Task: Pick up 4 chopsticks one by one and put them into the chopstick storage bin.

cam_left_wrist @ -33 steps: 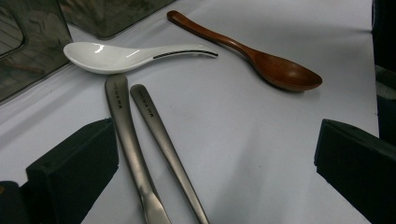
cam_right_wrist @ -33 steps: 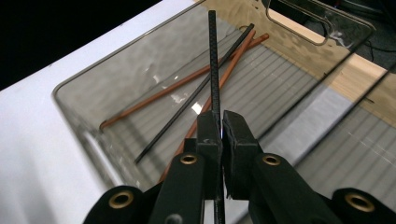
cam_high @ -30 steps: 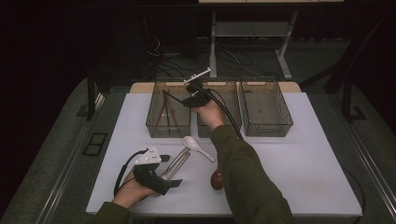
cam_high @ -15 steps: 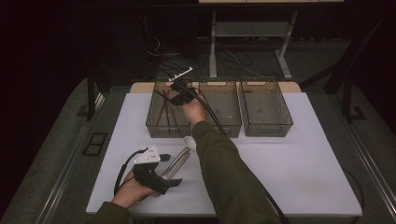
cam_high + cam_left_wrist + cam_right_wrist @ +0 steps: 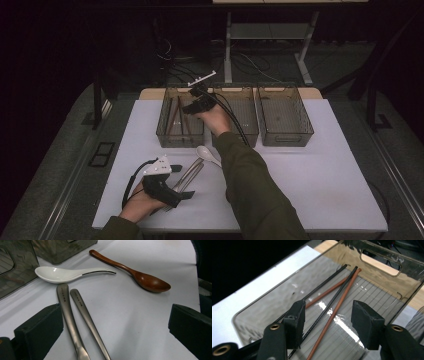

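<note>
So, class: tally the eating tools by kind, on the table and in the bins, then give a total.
Chopsticks: 4
Metal handles: 2, heads hidden
White spoon: 1
Wooden spoon: 1
Total: 8

Three bins in a row along the far edge of the worktop (image 5: 310,170). All places below relative to the middle bin (image 5: 245,112).

Left bin (image 5: 172,135) just beside it on the left; four chopsticks (image 5: 329,315) lying inside on its floor, lengthwise, two crossing near the far end. Right bin (image 5: 285,115) just beside it on the right.

Right gripper (image 5: 192,107) over the left bin, above the chopsticks, jaws just opened, nothing between them.

Ladle-type spoon (image 5: 207,154) on the worktop just in front of the middle bin's near-left corner. Two metal handles (image 5: 187,175) side by side, nearer than that spoon and to the left. Wooden spoon (image 5: 135,273) near the ladle-type spoon, on its side away from the handles.

Left gripper (image 5: 167,190) at the near-left of the worktop, well in front, jaws apart astride the handle ends.
</note>
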{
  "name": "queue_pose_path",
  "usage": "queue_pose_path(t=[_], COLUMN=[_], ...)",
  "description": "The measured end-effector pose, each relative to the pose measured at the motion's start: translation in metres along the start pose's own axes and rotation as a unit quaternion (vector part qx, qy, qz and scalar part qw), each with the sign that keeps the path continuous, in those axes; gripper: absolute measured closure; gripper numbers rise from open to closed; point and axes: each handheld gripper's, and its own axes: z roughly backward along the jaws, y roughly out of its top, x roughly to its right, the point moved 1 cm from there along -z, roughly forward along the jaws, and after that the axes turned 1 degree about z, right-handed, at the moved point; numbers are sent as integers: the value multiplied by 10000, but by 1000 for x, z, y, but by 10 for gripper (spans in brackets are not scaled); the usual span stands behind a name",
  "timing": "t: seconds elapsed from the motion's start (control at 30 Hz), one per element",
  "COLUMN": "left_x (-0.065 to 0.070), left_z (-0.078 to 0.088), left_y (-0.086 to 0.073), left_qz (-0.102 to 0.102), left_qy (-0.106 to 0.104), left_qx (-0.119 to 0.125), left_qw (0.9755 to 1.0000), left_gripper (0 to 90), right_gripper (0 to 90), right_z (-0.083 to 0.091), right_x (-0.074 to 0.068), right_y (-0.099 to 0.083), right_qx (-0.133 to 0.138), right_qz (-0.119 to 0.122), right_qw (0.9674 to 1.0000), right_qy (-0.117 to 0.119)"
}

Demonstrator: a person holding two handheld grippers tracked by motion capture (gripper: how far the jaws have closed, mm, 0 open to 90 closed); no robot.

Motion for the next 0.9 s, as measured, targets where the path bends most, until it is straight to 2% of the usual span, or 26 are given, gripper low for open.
queue_pose_path(t=[0.07,0.5,0.9], left_x=[0,1,1], left_z=[0,-1,-2], left_y=[0,0,-1], left_qz=[-5,-32,24], left_qy=[11,43,40], left_qx=[-2,-34,-53], left_qw=[10000,10000,10000], left_gripper=[0,0,0], right_gripper=[422,314,286], right_z=[6,54,100], right_x=[1,8,18], right_y=[-4,-41,-80], right_qx=[63,266,476], right_qz=[-11,324,513], right_qw=[10000,9989,9971], right_qy=[62,210,289])
